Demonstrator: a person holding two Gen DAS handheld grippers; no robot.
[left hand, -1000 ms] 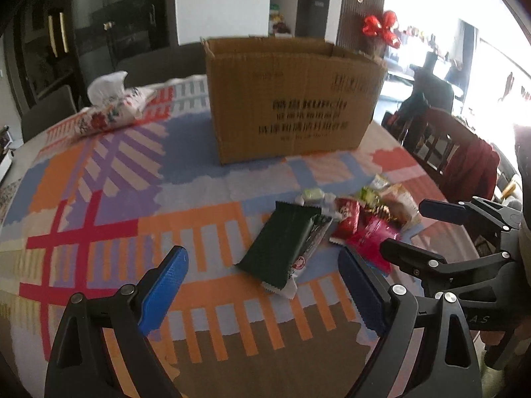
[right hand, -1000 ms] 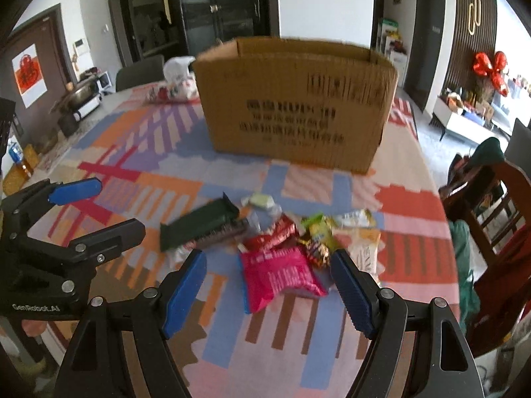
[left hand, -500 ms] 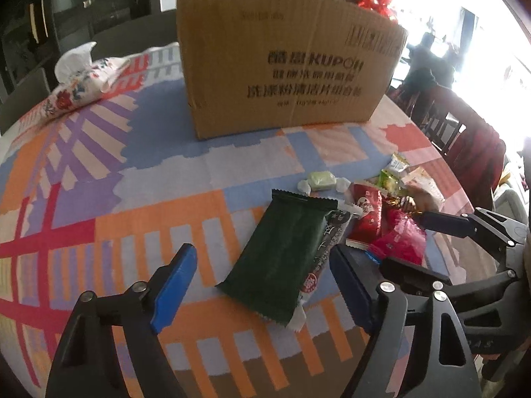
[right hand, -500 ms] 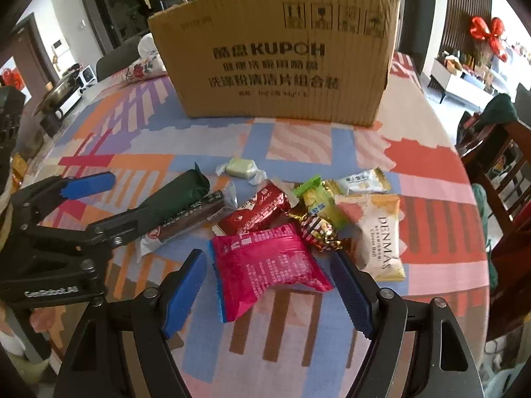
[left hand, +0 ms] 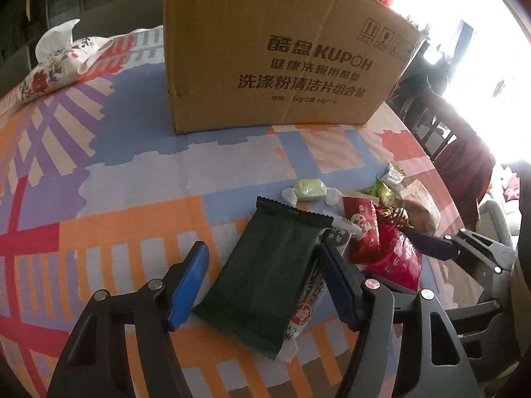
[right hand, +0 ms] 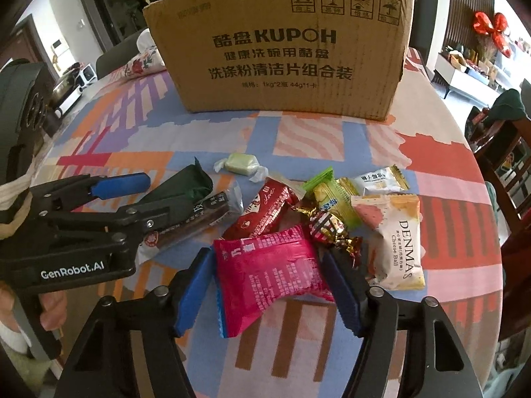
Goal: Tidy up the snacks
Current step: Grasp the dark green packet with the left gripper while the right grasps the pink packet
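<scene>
Nearest in the left wrist view, the left gripper (left hand: 262,282) straddles the dark green snack packet (left hand: 268,272). Its jaws have just been closing; the right pad sits at the packet's edge while a sliver of tabletop (left hand: 132,199) shows beside the left pad, so the jaws are not yet clamped. Under the green packet lies a brown-and-white wrapped bar (left hand: 312,295), mostly covered, its print unreadable.

In the right wrist view the right gripper (right hand: 268,285) brackets the pink snack packet (right hand: 272,272). Its jaws have also just been closing, and the blue pads stand right at the packet's two sides; whether they actually press it is hard to say. The packet's near corner is cut off by the left pad.

Beyond it the other snacks lie heaped and overlapping: a red packet (right hand: 265,212), a gold-foil candy (right hand: 328,229), a green-and-yellow packet (right hand: 332,199), a cream packet marked DENMAS Cheese Ball (right hand: 395,242) and a small white packet (right hand: 381,179) half tucked behind it. A pale green wrapped candy (right hand: 240,164) sits apart, nearer the box.

Farthest, the cardboard box (right hand: 285,49) stands upright on the tabletop; its inside is out of sight. A floral tissue pack (left hand: 56,66) lies to its left, partly hidden by the box in the right wrist view.
</scene>
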